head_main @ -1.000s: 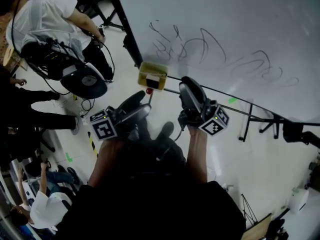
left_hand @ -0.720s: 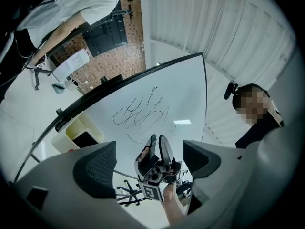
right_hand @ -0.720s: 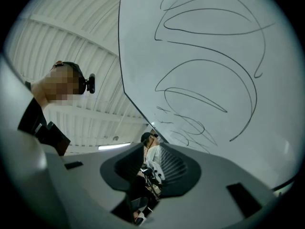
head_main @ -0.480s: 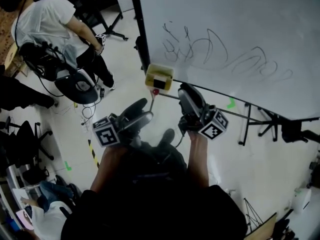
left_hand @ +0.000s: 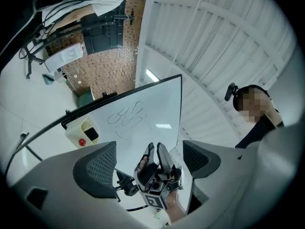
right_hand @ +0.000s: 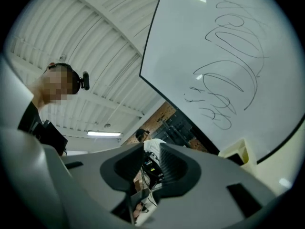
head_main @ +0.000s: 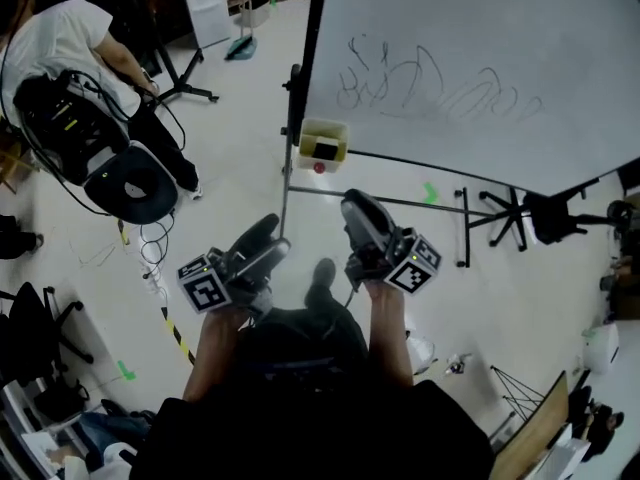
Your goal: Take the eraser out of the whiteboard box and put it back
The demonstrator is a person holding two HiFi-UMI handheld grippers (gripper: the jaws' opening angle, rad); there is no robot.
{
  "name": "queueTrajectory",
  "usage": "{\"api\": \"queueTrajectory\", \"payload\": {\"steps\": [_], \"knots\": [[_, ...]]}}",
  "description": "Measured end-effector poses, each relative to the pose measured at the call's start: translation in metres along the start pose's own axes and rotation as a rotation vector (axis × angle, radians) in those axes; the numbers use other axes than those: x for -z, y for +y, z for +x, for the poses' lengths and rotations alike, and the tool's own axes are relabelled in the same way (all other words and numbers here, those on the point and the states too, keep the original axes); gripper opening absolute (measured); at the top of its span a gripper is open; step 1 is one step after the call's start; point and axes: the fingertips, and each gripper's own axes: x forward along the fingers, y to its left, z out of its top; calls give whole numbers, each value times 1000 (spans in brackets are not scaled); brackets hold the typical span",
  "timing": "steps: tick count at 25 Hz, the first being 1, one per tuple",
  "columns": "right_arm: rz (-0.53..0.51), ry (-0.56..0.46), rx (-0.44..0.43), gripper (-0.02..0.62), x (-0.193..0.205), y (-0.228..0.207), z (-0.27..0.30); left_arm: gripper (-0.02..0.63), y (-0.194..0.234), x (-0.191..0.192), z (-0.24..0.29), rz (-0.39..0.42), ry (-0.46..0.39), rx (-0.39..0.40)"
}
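Observation:
The whiteboard point(head_main: 480, 48) with black scribbles stands ahead of me. A pale yellow box point(head_main: 323, 143) hangs at its lower left corner, with a dark shape point(head_main: 326, 150) in its opening and a red knob point(head_main: 319, 167) below. The left gripper point(head_main: 276, 233) is open and empty, short of the box and below it in the head view. The right gripper point(head_main: 352, 200) has its jaws drawn together to a thin slit with nothing between them. In the left gripper view the box point(left_hand: 81, 132) is at the left and the right gripper point(left_hand: 155, 147) is in the middle. The right gripper view has the box point(right_hand: 236, 152) at the lower right.
A person in a white shirt point(head_main: 70, 38) is at the upper left beside a black chair point(head_main: 130, 183) and cables. The board's stand legs point(head_main: 480, 208) spread over the floor at the right. Yellow-black tape point(head_main: 175, 333) marks the floor at the left.
The board and box have shrunk and slid up in the head view. Both grippers have drawn back from the box together. Neither gripper's jaws have changed.

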Motion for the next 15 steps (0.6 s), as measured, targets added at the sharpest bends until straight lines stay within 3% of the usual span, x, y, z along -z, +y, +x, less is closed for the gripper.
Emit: {"api": "queueTrajectory", "payload": {"steps": [5,8,15], "knots": [[-19,12,75,123,44,47,-17,428,-16,19,-49,-45,22,51],[20,-9,124,123,62,70,-31,428,-32,29,-75,-60,35,76],[10,-17,206,123,62,117,-49,428,-60,47,-101,-105,34,134]]}}
